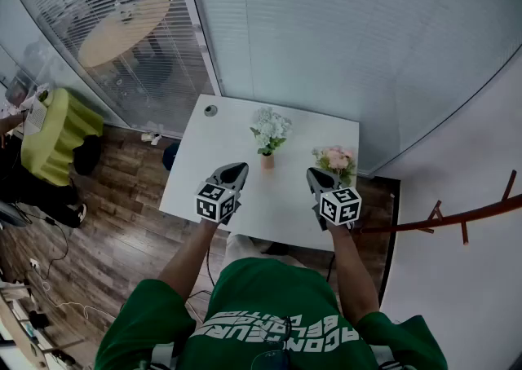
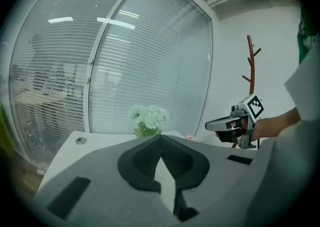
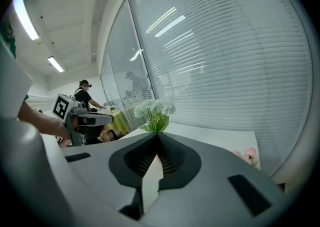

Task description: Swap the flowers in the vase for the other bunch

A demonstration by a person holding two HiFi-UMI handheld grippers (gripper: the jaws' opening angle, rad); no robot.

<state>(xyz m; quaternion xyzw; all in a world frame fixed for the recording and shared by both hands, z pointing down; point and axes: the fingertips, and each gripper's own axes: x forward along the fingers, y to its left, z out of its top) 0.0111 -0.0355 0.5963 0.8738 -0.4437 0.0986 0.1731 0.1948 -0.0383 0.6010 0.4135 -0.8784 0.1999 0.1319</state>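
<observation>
Forward: left gripper [image 1: 236,168], right gripper [image 1: 312,173] outstretched above table [image 1: 277,207], jaws together

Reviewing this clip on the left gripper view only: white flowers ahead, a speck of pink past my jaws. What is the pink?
Observer: A pink bunch, on the table near its right edge, plain in the head view.
Operator: Are the white ones in the vase?
Observer: Yes. The white flowers stand in a small brownish vase mid-table.
Operator: Is the right gripper holding anything?
Observer: No. In its own view the right gripper is shut, with nothing between its jaws.
</observation>
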